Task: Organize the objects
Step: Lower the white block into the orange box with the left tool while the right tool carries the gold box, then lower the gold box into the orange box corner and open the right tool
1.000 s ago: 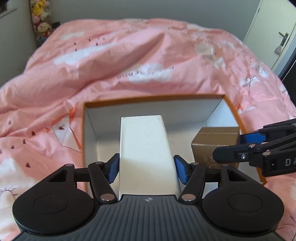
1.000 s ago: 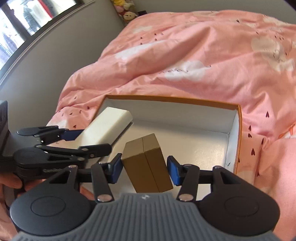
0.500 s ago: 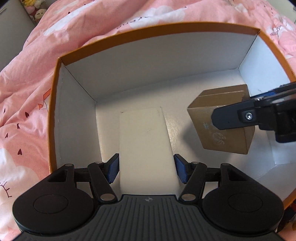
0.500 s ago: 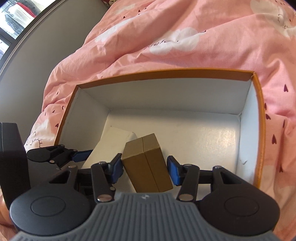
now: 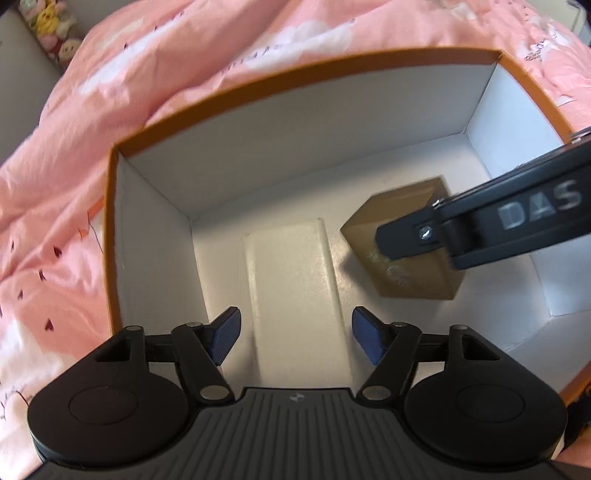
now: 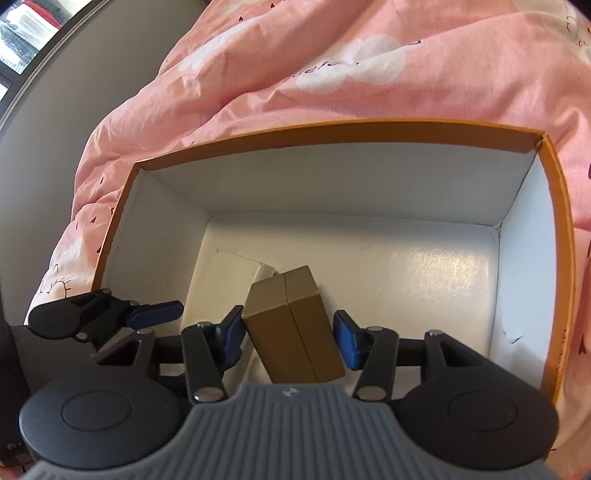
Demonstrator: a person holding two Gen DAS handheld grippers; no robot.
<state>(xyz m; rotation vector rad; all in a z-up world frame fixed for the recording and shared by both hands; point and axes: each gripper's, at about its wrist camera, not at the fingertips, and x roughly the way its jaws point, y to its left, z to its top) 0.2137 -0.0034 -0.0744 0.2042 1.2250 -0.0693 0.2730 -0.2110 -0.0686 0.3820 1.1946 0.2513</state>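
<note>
An open orange box (image 5: 258, 85) with a white inside lies on the bed. A long white box (image 5: 291, 288) lies flat on its floor near the left wall. My left gripper (image 5: 295, 334) straddles the white box's near end. Its jaws are opening, and both blue pads stand clear of the box's sides. My right gripper (image 6: 290, 336) is shut on a brown cardboard box (image 6: 291, 332), held tilted low inside the orange box (image 6: 332, 134), just right of the white box (image 6: 221, 280). In the left wrist view the right gripper's finger covers part of the brown box (image 5: 417, 280).
A rumpled pink duvet (image 5: 184, 74) with white clouds surrounds the orange box. Plush toys (image 5: 55, 18) sit at the far left corner. A grey wall and window (image 6: 22, 22) run along the left. The right half of the orange box's floor (image 6: 424, 280) is bare.
Both grippers sank into the orange box. The left jaws widened and let go of the white box, which now lies on the box floor. The right gripper kept its hold on the brown box.
</note>
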